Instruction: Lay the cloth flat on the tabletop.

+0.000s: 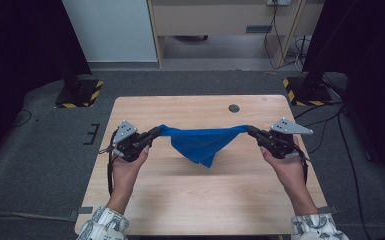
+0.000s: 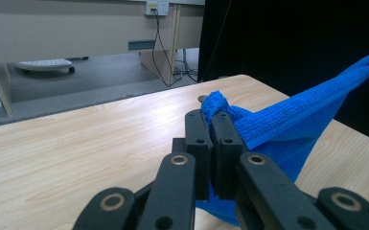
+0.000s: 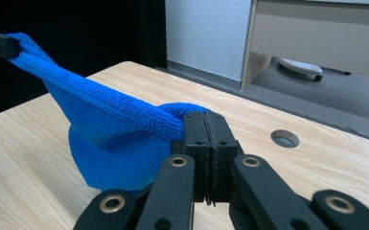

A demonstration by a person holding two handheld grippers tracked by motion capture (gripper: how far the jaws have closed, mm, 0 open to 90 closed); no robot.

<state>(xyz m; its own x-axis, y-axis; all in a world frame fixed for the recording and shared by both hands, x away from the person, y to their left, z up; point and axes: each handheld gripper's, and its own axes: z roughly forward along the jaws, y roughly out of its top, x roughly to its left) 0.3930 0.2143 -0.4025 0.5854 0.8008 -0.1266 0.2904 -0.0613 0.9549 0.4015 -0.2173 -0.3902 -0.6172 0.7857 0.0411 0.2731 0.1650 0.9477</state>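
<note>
Two corners of the blue cloth (image 1: 202, 142) are pinched, one in my left gripper (image 1: 155, 133), one in my right gripper (image 1: 250, 131), both sets of jaws pressed tight on the fabric. It hangs between them above the middle of the counter (image 1: 145, 200), top edge taut, the rest sagging to a point. Keeping both hands level and evenly apart should stop it slipping, I judge. Soft, nubby terry; pale, smooth wood.

Even overhead light on table (image 1: 205, 200), soft glare on wood, faint shadow under cloth (image 1: 202, 145). Room edges dark, black curtains swallow detail. High view soft, low resolution. Gripper views sharper; near jaws slightly blurred, background floor hazy.
</note>
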